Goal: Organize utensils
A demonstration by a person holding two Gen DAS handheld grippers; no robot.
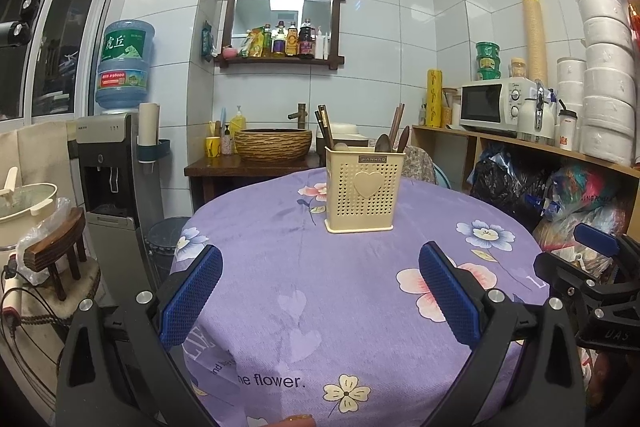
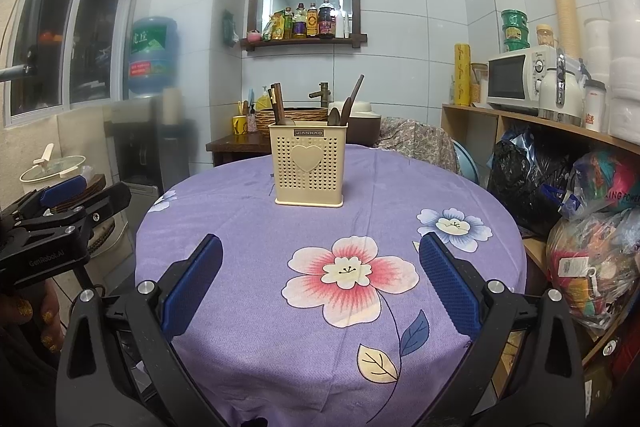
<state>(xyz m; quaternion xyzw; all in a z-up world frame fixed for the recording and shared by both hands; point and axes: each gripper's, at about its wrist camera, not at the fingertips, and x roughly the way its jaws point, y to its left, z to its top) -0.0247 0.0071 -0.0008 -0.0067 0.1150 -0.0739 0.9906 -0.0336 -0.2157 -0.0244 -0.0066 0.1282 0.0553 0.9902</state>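
A cream perforated utensil holder (image 1: pixel 363 191) (image 2: pixel 308 165) with a heart on its front stands upright on the round table, toward the far side. Dark wooden chopsticks (image 1: pixel 325 126) (image 2: pixel 276 101) lean out of its left side; wooden spoons (image 1: pixel 394 139) (image 2: pixel 345 113) stick up on its right. My left gripper (image 1: pixel 320 283) hangs open over the near edge, well short of the holder, nothing between its blue pads. My right gripper (image 2: pixel 320 275) is likewise open and empty over the pink flower print. Each gripper shows at the edge of the other's view.
The table wears a purple floral cloth (image 2: pixel 248 227). Behind it stand a dark wooden stand with a woven basin (image 1: pixel 273 143), a water dispenser (image 1: pixel 108 163) on the left, and a shelf with a microwave (image 1: pixel 494 103) and stuffed bags (image 2: pixel 592 247) on the right.
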